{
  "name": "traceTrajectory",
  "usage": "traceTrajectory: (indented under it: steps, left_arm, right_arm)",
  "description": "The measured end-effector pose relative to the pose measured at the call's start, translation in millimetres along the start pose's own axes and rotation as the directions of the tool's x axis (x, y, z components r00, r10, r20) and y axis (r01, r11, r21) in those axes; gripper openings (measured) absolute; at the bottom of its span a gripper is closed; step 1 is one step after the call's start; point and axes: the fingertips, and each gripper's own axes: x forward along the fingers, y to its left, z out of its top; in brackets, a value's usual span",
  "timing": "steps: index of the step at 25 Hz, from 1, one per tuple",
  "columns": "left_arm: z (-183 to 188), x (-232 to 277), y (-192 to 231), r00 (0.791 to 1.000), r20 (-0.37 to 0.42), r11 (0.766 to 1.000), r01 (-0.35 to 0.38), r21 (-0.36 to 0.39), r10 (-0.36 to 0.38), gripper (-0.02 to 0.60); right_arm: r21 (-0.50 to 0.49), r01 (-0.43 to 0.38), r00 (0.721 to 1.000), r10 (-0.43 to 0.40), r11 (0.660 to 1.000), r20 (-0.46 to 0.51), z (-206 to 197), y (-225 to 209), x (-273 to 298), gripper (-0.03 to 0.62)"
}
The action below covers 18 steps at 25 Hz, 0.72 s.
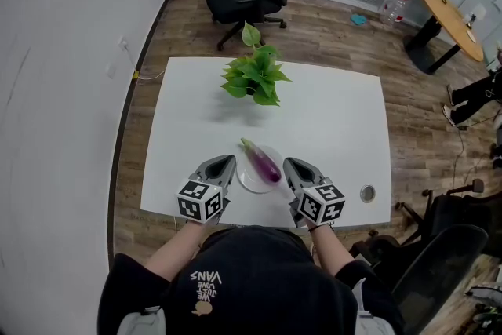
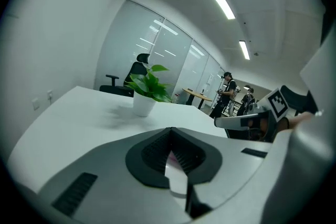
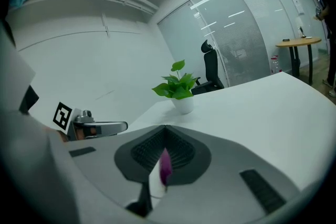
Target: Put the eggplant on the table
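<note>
Pinching a rim on each side. My left claw [image 2: 170,129] is nearly closed on the thin edge of the white plate [image 2: 176,174], which shows as a white sliver between the pads. My right claw [image 3: 165,127] is nipped just as narrow on the opposite rim, with the same white sliver and a purple tip right behind it. That purple is the eggplant [image 1: 264,163]. It lies on the plate between the two claws, stem end pointing away from me and angled across the dish, touching neither claw. From the head view I can't tell if the plate is clear of the table [image 1: 337,121] or resting on it. The potted plant [image 1: 255,76] is ahead of both claws and well apart, so no worry there.

Risks as I judge them:
- The eggplant is long, round and loose. If one claw ends up higher than the other or rolls, the plate tips and it slides off an edge.
- Each grip is a thin pinch on a smooth rim. A twist or a pull apart could pop one side free and drop the plate.
- The eggplant sits on the plate, not on the table, so the task isn't done.
</note>
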Motion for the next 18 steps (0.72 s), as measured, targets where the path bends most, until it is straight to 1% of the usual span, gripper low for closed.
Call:
traceTrajectory:
  steps: [4,11,16,18]
  left_arm:
    - [9.1,-6.6,-6.1,0.999,0.049,0.999,-0.003,0.034,0.001,0.011]
    - [27.8,-17.9,-15.3,0.992,0.13,0.994,-0.006,0.105,-0.007,0.011]
    - [32.6,-23.0,-24.1,0.988,0.151,0.985,-0.004,0.174,-0.022,0.011]
    - [33.8,-24.5,-26.8,0.988,0.154,0.983,-0.001,0.186,-0.028,0.011]
  right_arm:
    - [-0.037,0.008,1.0,-0.007,0.999,0.026,4.5,5.6,-6.5,0.018]
    - [-0.144,0.048,0.994,-0.033,0.988,0.102,18.0,16.8,-20.8,0.018]
    - [-0.192,0.061,0.991,-0.037,0.98,0.13,24.6,22.0,-26.8,0.018]
    - [-0.201,0.063,0.99,-0.035,0.978,0.136,27.0,24.6,-28.5,0.018]
